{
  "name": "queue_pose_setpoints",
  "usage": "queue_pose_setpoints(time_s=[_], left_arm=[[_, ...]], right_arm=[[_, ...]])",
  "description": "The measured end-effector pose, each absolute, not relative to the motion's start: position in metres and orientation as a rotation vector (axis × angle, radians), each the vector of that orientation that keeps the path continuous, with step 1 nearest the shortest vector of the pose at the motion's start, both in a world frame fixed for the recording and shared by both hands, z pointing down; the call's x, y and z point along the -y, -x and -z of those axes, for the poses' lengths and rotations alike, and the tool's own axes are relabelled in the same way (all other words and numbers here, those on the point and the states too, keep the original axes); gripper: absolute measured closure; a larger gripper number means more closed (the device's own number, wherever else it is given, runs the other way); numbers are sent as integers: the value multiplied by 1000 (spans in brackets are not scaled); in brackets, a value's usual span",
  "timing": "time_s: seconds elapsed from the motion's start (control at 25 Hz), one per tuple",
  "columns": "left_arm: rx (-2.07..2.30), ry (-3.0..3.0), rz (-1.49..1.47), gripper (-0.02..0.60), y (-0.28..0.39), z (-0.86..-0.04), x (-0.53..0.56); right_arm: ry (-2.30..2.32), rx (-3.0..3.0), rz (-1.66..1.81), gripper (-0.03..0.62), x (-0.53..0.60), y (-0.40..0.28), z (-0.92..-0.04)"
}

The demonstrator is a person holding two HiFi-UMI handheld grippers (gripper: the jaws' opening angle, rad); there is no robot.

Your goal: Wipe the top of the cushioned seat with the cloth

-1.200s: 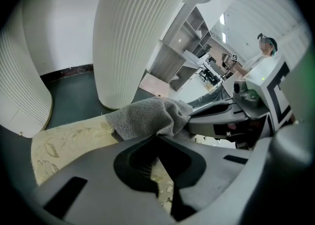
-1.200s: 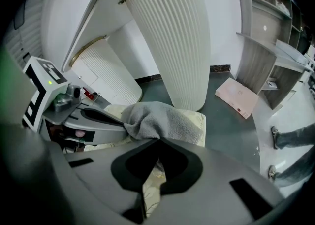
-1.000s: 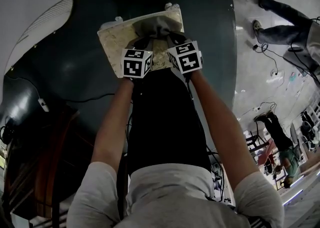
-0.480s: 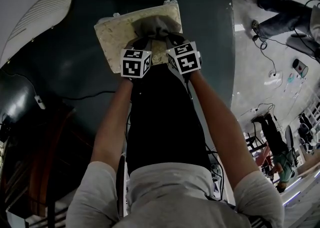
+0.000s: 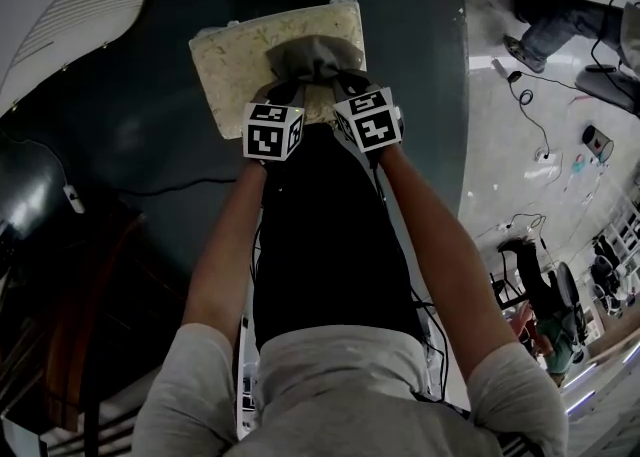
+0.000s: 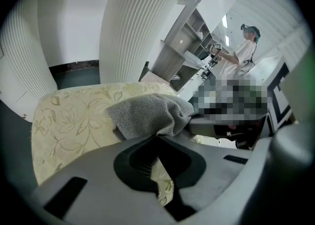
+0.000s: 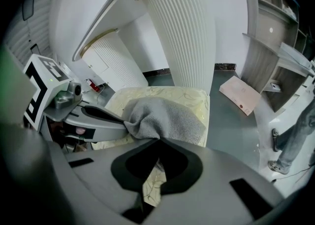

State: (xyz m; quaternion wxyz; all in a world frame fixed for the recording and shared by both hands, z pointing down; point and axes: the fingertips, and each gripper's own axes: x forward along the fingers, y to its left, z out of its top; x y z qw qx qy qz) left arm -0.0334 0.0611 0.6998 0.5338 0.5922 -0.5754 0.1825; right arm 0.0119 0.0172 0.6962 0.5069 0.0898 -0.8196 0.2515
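Left gripper (image 6: 156, 136) and right gripper (image 7: 158, 140), both clamped on the grey cloth (image 5: 312, 55), hold it on the cushioned seat (image 5: 232, 67), almost where it lay a second earlier.

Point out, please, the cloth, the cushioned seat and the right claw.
cloth (image 5: 312, 53): head view, middle of the bundle.
cushioned seat (image 5: 230, 70): head view, bare left top.
right claw (image 7: 159, 140): right gripper view, where its tips meet.
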Motion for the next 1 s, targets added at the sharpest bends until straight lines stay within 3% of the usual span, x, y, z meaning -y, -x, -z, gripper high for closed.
queue_pose_setpoints(time_s=[1.0], left_arm=[[1383,-1386,-451,563,0,-701,-105]], right_arm=[[-189,1983,-597,580,-60,-44,-697]])
